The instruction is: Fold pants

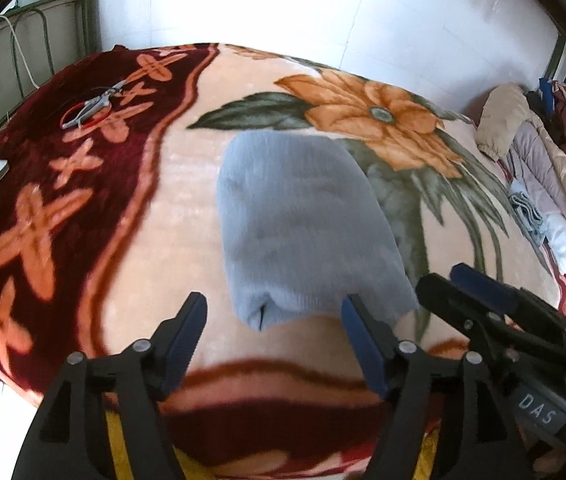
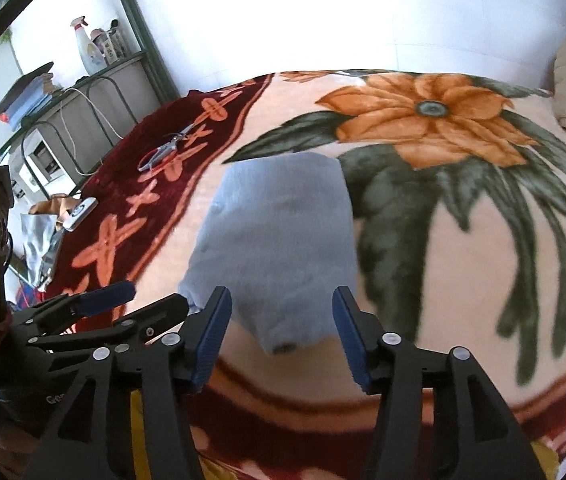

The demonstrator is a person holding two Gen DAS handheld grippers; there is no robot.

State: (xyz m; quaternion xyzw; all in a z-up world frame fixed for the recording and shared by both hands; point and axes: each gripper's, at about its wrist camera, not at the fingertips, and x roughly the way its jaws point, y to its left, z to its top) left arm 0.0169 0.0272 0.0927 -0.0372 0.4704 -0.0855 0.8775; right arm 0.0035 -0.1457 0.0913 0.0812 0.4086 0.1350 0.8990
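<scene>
Folded grey-blue pants (image 1: pixel 299 224) lie on a floral blanket (image 1: pixel 131 240) covering the bed; left gripper (image 1: pixel 273 310) and right gripper (image 2: pixel 281 304) hover at the near edge, fingers parted and empty

The folded pants (image 1: pixel 303 232) are plain pale grey-blue, without pattern. The blanket (image 1: pixel 171 208) beneath has a peach ground. A large orange flower (image 1: pixel 367 116) with a grey-green centre and dark olive-green leaves lies at 1 o'clock from the pants. A dark maroon border (image 1: pixel 35 168) with orange cross-shaped motifs, edged by an orange-brown band, lies at 9 to 10 o'clock. The scissors (image 1: pixel 91 106) on the border are silver-grey beside a red loop. Both grippers, left gripper (image 1: pixel 275 312) and right gripper (image 2: pixel 281 304), are black with dark blue ribbed pads.
</scene>
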